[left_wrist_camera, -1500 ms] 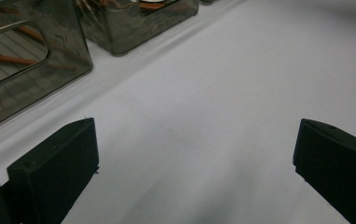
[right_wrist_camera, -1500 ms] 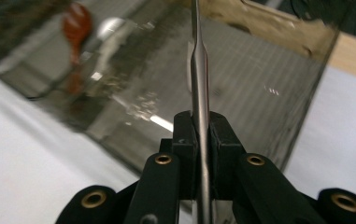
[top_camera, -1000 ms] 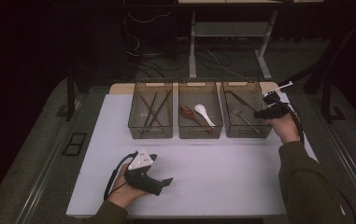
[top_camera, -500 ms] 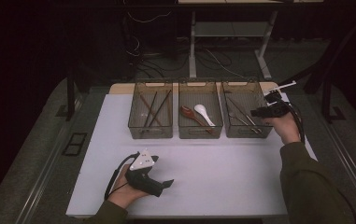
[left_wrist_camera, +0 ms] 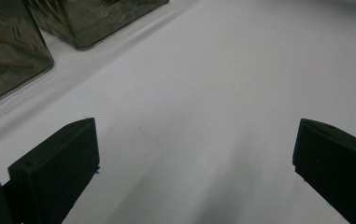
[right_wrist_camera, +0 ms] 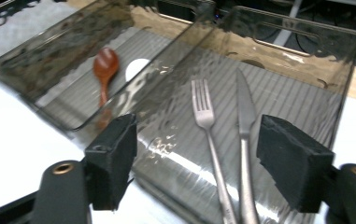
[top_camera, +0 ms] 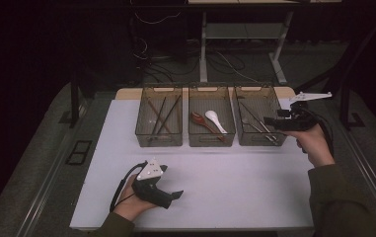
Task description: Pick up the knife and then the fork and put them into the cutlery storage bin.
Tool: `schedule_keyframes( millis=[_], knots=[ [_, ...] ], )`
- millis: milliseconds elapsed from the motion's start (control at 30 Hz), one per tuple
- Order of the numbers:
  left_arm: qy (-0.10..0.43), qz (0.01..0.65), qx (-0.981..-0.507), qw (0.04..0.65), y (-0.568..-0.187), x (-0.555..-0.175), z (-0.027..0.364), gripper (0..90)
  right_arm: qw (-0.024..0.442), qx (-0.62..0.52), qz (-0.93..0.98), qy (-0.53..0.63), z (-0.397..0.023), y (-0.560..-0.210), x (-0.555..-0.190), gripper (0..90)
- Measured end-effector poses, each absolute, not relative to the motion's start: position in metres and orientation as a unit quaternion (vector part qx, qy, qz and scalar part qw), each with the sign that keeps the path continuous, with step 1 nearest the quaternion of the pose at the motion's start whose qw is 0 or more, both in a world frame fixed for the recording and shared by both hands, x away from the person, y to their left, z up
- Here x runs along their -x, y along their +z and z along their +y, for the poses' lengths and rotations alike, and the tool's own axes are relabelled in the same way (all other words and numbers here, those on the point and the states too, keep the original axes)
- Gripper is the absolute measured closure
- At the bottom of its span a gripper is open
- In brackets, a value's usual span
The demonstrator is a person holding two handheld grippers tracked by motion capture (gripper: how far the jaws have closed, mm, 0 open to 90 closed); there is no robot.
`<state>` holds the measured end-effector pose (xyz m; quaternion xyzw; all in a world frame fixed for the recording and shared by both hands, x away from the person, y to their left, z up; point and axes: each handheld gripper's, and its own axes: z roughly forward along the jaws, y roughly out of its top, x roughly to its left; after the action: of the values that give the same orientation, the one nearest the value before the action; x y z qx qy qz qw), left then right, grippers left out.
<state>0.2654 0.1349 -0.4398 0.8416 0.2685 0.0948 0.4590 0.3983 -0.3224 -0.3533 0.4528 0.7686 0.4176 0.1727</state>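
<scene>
Steel fork (right_wrist_camera: pixel 207 135) and table knife (right_wrist_camera: pixel 244 135) lie side by side, handles toward us, on the ribbed floor of the right-hand smoked-plastic bin (top_camera: pixel 259 94). We note them just past the right gripper (top_camera: pixel 273 122), which hangs at that bin's right front corner; its jaws have just been opening and now stand wide, with nothing pressed between the pads. In the right gripper view the fork and knife sit between the two black jaws, below and beyond them.

Next bin over, the middle bin (top_camera: pixel 211 90), holds a brown wooden spoon (top_camera: pixel 199 120) and a white spoon (top_camera: pixel 214 120) close together. The left bin (top_camera: pixel 159 91) holds dark chopsticks (top_camera: pixel 163 114), lying lengthwise and crossing. All three bins stand in a row at the far edge of the white table top (top_camera: pixel 225 182).

Our left gripper (top_camera: pixel 178 194) rests near the front edge, well apart from the bins, jaws spread wide over bare white surface, holding nothing.
</scene>
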Motion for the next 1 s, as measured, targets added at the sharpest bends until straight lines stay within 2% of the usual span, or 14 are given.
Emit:
schedule_keyframes(
  millis=[367,1000],
  knots=[
    [0.091,0.272,-0.842,0.457,-0.439,-0.264,0.137,0.0,0.176,-0.417,0.761,0.465,-0.312,-0.360,-0.353,18.2],
    [0.098,0.274,-0.839,0.459,-0.438,-0.262,0.139,0.0,0.161,-0.385,0.780,0.466,-0.295,-0.408,-0.293,16.1]
  ],
)
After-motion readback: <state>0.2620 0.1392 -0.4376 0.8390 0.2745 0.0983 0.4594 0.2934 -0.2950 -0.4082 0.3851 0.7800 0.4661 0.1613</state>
